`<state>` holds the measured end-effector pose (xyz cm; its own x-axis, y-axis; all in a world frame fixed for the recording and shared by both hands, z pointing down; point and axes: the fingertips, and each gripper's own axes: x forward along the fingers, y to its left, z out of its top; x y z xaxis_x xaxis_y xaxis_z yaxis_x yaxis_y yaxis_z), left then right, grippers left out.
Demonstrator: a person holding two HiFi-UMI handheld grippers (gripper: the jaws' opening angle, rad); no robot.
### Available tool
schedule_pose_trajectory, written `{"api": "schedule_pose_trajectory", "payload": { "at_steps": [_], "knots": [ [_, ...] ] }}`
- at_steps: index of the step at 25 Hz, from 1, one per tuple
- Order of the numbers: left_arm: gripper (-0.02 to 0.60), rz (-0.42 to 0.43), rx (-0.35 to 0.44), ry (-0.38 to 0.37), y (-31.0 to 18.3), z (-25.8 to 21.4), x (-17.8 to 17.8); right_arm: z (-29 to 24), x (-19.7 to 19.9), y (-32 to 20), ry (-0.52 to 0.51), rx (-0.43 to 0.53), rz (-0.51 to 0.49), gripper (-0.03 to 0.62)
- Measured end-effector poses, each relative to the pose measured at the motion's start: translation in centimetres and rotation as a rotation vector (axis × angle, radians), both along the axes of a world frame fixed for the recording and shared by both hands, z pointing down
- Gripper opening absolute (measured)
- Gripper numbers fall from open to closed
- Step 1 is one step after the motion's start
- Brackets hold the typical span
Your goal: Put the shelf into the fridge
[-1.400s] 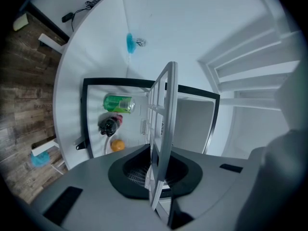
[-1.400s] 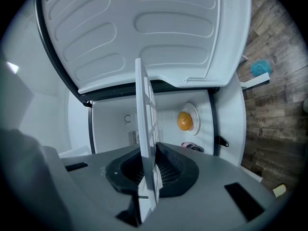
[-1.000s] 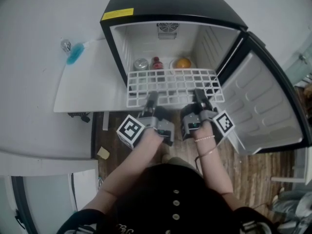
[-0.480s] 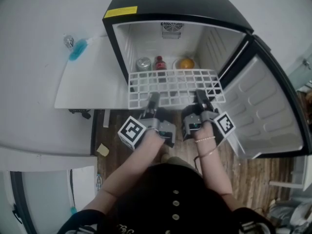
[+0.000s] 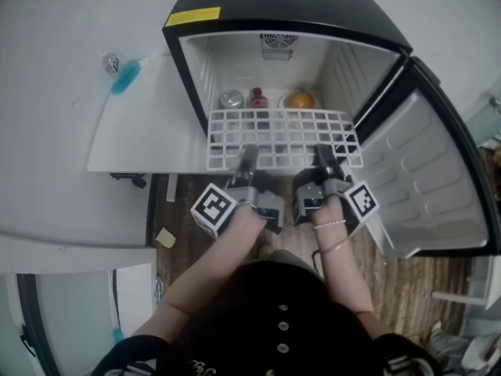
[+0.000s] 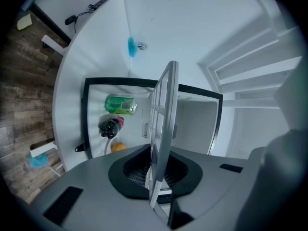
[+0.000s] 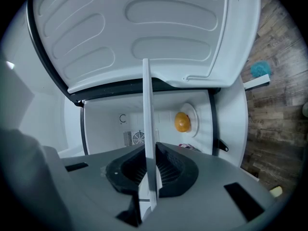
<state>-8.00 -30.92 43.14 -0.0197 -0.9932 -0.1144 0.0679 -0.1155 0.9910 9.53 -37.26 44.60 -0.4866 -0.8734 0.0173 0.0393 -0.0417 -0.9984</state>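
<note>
Shelf (image 5: 282, 135): white wire grid, held level, partly inside the open fridge (image 5: 274, 6). Left gripper (image 5: 247, 157) and right gripper (image 5: 322, 155): fingers clamped on its front edge. Beneath it: can (image 5: 230, 99), bottle (image 5: 257, 98), orange (image 5: 299, 100).

One fridge (image 5: 274, 6) was counted, and one wire shelf (image 5: 282, 135). Two grippers were counted: the left gripper (image 5: 248, 155) and the right gripper (image 5: 322, 155). At the far end inside the fridge, one can (image 5: 230, 99), one bottle (image 5: 257, 98) and one orange (image 5: 300, 100) were counted. One blue-tipped tool (image 5: 125, 75) was counted at the far left.
</note>
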Motion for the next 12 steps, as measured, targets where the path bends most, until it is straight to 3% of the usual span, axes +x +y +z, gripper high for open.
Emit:
{"api": "schedule_pose_trajectory", "payload": {
  "at_steps": [12],
  "knots": [
    [0.034,0.015,-0.008,0.014,-0.35,0.27,-0.01,0.07,-0.06,0.05,-0.008,-0.007,0.014,0.035]
  ]
}}
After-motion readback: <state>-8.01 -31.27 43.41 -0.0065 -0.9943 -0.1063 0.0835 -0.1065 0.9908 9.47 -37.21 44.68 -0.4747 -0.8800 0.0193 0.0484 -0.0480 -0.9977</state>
